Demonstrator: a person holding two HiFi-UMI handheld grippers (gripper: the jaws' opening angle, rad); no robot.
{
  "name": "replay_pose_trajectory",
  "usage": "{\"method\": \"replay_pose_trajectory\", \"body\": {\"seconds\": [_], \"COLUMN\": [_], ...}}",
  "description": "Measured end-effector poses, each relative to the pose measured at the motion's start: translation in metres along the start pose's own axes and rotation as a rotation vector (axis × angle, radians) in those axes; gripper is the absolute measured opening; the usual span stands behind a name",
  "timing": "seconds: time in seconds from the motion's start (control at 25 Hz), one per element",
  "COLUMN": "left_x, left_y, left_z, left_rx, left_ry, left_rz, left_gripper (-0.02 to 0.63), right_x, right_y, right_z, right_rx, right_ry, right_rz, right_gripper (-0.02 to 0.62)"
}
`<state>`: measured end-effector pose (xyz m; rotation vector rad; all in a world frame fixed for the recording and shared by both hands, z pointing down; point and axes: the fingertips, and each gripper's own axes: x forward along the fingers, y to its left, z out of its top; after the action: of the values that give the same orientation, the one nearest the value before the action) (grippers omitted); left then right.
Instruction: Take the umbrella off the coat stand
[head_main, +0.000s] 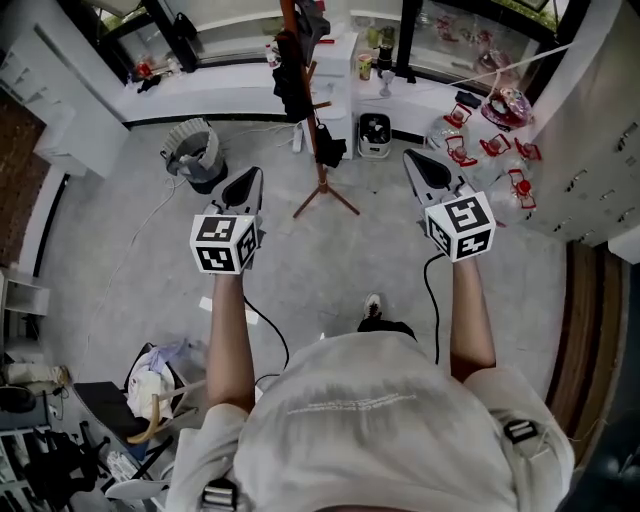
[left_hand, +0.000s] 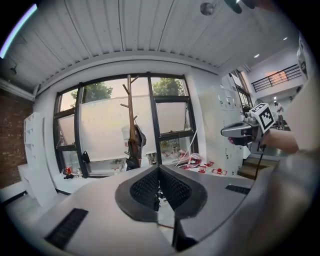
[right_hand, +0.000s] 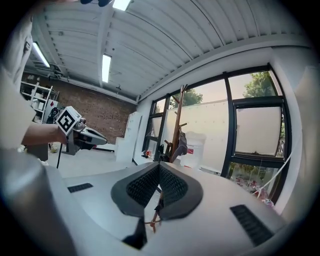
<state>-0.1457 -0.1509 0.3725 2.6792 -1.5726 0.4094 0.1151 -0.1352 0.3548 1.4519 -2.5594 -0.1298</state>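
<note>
Wooden and slim, the coat stand (head_main: 322, 180) stood on tripod feet, with both grippers well short of it. Dark shapes hung against its pole. The long one by the upper pegs was probably the folded umbrella (head_main: 292, 78), though distance blurred it. It would likely handle light, with slack fabric over a stiff shaft, and be best pinched at the handle or shaft. The left gripper (head_main: 250, 180) and right gripper (head_main: 414, 160) each had jaws pressed together on nothing.
</note>
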Motion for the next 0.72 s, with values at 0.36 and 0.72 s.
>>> {"method": "replay_pose_trajectory", "body": {"seconds": [0.36,0.72], "left_x": [0.093,0.156], "left_y": [0.013,0.037], "left_z": [0.014,-0.003], "left_rx": [-0.030,-0.052], "left_ry": [0.052,0.118], "left_rz": [0.091,0.111], "left_gripper": [0.017,0.108], "right_x": [0.074,0.130], "right_y": [-0.080,-0.110], "right_z": [-0.016,-0.041], "right_rx": [0.037,0.049], "right_ry": [0.013,0.060], "right_rz": [0.098,0.147], "right_gripper": [0.025,0.025]}}
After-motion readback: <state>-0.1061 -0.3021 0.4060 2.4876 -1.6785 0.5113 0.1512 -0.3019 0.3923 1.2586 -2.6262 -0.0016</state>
